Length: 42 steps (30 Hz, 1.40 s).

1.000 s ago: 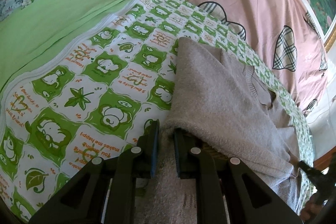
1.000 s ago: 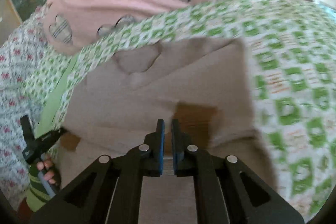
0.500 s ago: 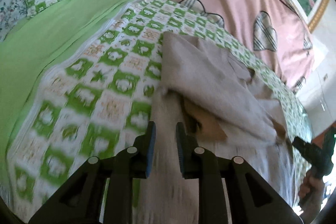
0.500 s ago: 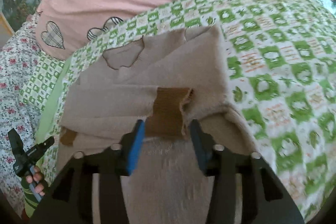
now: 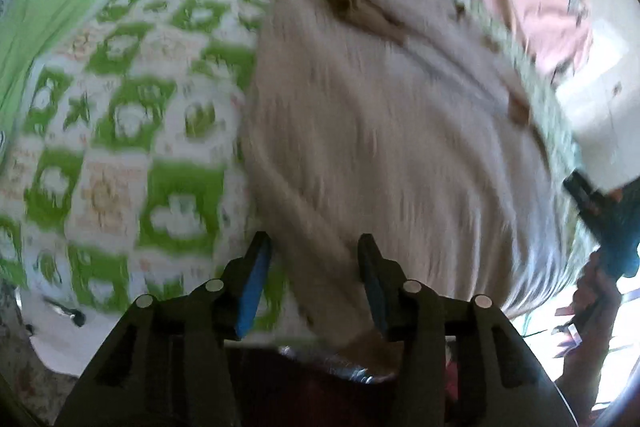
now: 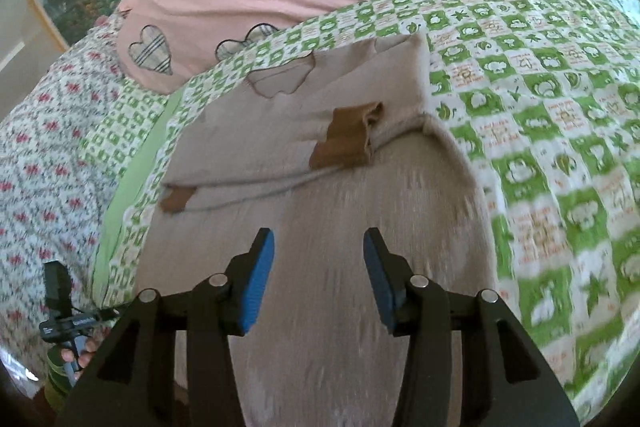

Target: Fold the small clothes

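Your left gripper (image 5: 312, 267): jaws opening, sweater (image 5: 400, 131) edge loose between them | your right gripper (image 6: 318, 271): apart, empty | sweater ahead on bed (image 6: 560, 99), sleeves folded in, likely released to settle.

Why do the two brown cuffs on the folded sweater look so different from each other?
The right wrist view shows both. The nearer brown cuff is big, and its end stands up, curled open. The far brown cuff looks smaller and lies flat, poking out at the sweater's edge. The nearer one rests on top of the sweater's body. Both are the same brown, on sleeves folded across.
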### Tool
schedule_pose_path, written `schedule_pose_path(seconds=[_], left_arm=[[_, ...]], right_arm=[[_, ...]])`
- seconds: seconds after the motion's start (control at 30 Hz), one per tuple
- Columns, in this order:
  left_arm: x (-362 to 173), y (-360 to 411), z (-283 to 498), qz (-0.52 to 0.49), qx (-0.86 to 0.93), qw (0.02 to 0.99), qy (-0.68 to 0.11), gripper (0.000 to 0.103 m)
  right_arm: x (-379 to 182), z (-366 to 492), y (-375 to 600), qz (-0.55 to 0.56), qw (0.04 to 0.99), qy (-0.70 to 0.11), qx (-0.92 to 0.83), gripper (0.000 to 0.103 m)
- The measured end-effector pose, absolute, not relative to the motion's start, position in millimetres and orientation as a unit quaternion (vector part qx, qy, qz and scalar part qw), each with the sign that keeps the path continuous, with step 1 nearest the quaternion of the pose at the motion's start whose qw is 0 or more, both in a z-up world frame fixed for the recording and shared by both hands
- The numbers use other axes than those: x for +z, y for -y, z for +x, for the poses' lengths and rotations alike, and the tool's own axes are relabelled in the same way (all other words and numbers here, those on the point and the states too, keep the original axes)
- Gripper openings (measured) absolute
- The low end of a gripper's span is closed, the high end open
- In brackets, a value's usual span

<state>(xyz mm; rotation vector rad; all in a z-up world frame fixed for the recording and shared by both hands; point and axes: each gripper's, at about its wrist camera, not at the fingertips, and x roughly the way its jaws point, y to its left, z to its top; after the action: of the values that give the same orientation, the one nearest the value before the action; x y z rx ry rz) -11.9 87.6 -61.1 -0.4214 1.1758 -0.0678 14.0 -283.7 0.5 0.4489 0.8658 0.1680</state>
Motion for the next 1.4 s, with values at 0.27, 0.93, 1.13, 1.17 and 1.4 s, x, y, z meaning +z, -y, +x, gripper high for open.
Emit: schedule_pose_path(seconds=[0.27,0.93,1.13,1.17,1.4], left_arm=[[-64.8,-92.1,-48.6,-0.172,-0.060,0.808,-0.560,0.033],[-96.9,-68.5,-51.4,-0.187,-0.131,0.769,-0.597,0.044],[-101.9,-67.7,-52.5,-0.173,-0.126,0.778,-0.591,0.029],[-101.4,-68.3,-53.9,-0.166,-0.126,0.780,-0.589,0.024],[-103.6,-80.2,-59.6,-0.182,-0.149,0.783,-0.575,0.017]], right_arm=[[-2.6,-45.2,301.5,0.220,0.872,-0.424,0.107,0.053],[-84.4,-113.4,305.6,0.198,0.805,-0.536,0.159,0.053],[-93.9,-111.6,295.5,0.199,0.806,-0.532,0.168,0.053],[-92.2,-113.6,295.8,0.195,0.808,-0.529,0.171,0.044],[-73.0,-124.3,306.1,0.217,0.810,-0.504,0.209,0.011]])
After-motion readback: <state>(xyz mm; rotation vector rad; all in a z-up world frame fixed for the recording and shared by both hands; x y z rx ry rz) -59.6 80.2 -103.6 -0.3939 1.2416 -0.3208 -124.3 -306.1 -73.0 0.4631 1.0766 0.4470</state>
